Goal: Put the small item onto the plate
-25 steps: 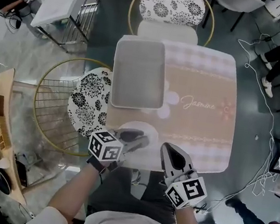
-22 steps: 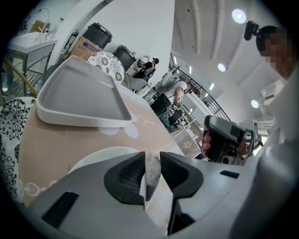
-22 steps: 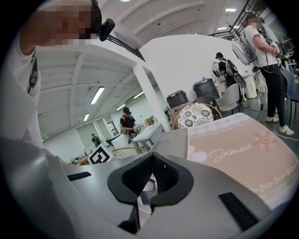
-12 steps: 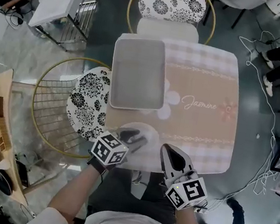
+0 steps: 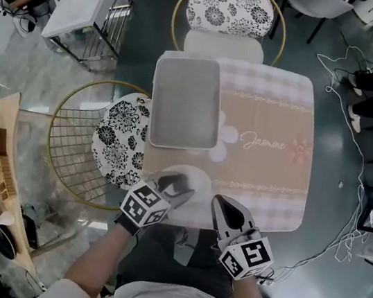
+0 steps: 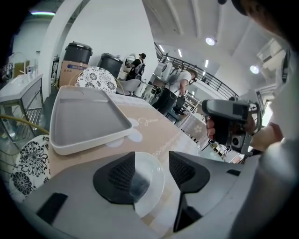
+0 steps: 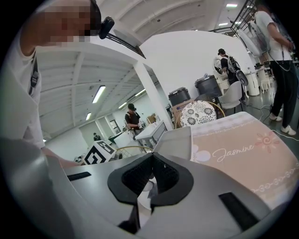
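A white plate (image 5: 192, 181) sits at the near edge of the table (image 5: 262, 157). My left gripper (image 5: 175, 186) hovers over it. In the left gripper view its jaws (image 6: 152, 157) stand apart and are opening. A small dark item (image 6: 138, 181) lies on the plate (image 6: 152, 182) below them, and neither pad touches it. My right gripper (image 5: 222, 204) is to the right of the plate at the table's edge. In its own view the jaws (image 7: 152, 163) are closed together with nothing between them.
A grey rectangular tray (image 5: 185, 101) lies on the table's far left half. Two patterned chairs stand by the table, one at the left (image 5: 121, 138) and one at the far side (image 5: 230, 8). People stand in the room behind.
My left gripper has drawn back a little toward the table's near edge while staying over the plate. The right gripper has hardly moved.
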